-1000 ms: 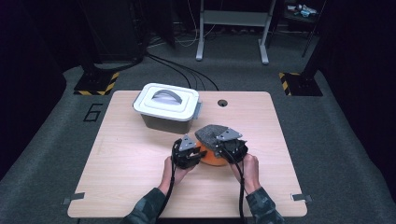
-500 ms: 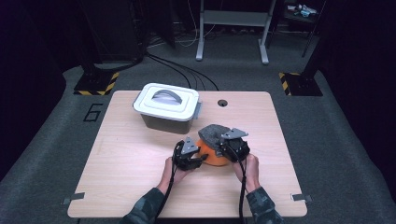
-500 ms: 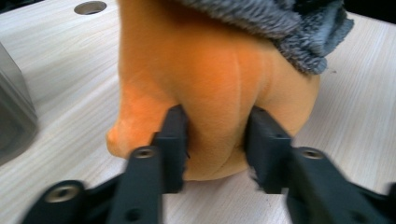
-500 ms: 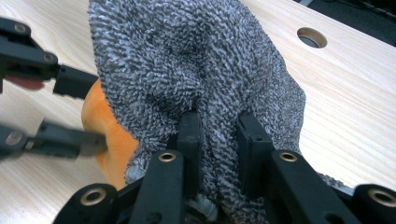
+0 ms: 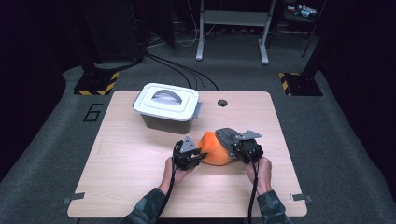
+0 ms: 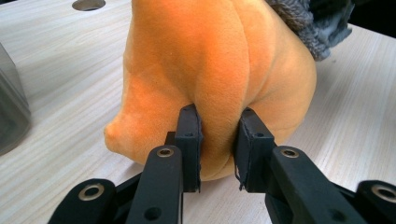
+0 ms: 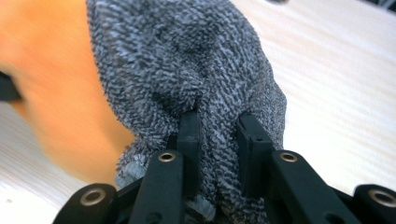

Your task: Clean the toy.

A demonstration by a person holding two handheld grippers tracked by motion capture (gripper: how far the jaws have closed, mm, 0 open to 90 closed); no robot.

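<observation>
Pulling a grey cloth (image 5: 227, 136) off (or onto, can't tell which) an orange plush toy (image 5: 214, 150), lower middle of the high view, on the tabletop (image 5: 121, 163). Left hand-held gripper (image 5: 198, 155) is clamped on a fold of the toy's orange fabric; its jaws have just been closing, with the fold between them. In the left gripper view the pads (image 6: 188, 135) squeeze the plush toy (image 6: 210, 70), likely to hold it steady while the other side is worked. Right hand-held gripper (image 5: 236, 148) is closed on a bunched bit of the cloth; in the right gripper view the cloth (image 7: 187, 70) is pinched between both pads (image 7: 189, 128), with orange plush (image 7: 46, 84) at the left of the frame. Two-handed hold makes sense, I'd say: soft toy would slide otherwise.

Lidded grey bin (image 5: 167, 108) sits upper left on the tabletop, well apart from the toy, lid on, probably where something goes later.

Counts: one toy, one cloth, one bin, two hand-held grippers, two hands, one round hole (image 5: 222, 102) in the tabletop near the far edge.
</observation>
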